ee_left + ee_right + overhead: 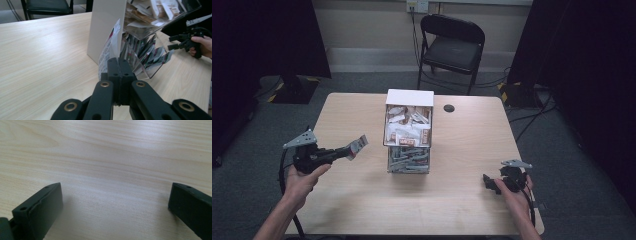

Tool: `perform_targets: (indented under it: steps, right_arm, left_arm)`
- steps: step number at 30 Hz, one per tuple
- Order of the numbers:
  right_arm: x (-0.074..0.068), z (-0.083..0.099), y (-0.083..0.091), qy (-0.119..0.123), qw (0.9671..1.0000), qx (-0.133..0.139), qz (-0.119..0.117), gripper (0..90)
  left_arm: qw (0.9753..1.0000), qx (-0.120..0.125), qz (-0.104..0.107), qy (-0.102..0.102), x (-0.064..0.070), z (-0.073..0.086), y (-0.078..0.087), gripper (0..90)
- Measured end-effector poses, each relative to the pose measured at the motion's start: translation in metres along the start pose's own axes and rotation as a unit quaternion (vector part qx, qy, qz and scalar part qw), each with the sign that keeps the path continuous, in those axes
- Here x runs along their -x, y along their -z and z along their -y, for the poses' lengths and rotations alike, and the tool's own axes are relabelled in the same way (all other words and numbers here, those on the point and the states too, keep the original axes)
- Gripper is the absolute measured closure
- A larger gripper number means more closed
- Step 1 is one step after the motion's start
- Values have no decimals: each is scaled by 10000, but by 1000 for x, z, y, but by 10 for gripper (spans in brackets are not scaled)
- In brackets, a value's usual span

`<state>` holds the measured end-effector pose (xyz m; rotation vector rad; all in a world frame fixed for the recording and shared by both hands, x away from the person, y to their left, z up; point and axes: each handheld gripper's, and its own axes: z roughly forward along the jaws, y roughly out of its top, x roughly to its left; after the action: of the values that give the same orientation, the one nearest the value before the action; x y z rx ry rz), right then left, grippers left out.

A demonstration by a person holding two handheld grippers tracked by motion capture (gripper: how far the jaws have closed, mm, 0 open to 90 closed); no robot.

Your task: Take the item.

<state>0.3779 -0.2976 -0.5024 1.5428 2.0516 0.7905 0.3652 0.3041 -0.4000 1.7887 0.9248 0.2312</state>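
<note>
At the left of the high view, the left gripper (353, 148) hangs above the table (462, 210), its jaws clamped together on a small sachet (358, 146). In the left gripper view the sachet (109, 50) stands upright at centre frame, just in front of the clear 2-tier dispenser (147, 37). The dispenser (409, 131) sits mid-table, packed with sachets. At lower right of the high view, the right gripper (488, 183) rests low near the table edge, jaws wide apart over bare wood.
</note>
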Motion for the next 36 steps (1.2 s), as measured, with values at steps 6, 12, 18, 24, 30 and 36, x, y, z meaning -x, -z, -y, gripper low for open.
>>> perform_targets:
  steps: [6, 12, 18, 24, 30, 36]
  right_arm:
    - [0, 0, 0, 1, 10000, -1, 1, 0]
    - [0, 0, 0, -1, 10000, -2, -1, 0]
    - [0, -1, -1, 0, 10000, -2, -2, 0]
    - [0, -1, -1, 2, 10000, -2, -2, 0]
    - [0, -1, -1, 6, 10000, 1, -2, 0]
    - [0, -1, -1, 6, 10000, 1, -2, 0]
  left_arm:
    - [9999, -26, -134, 32, -6, -1, -1, 900]
    - [9997, -92, -199, 71, -9, 0, -2, 900]
    - [9991, -182, -371, 42, -19, 2, -8, 900]
    - [9982, -254, -528, 147, -32, 5, -12, 900]
    - [9975, -313, -597, 202, -40, 7, -22, 900]
    - [9971, -372, -624, 224, -44, 5, -36, 900]
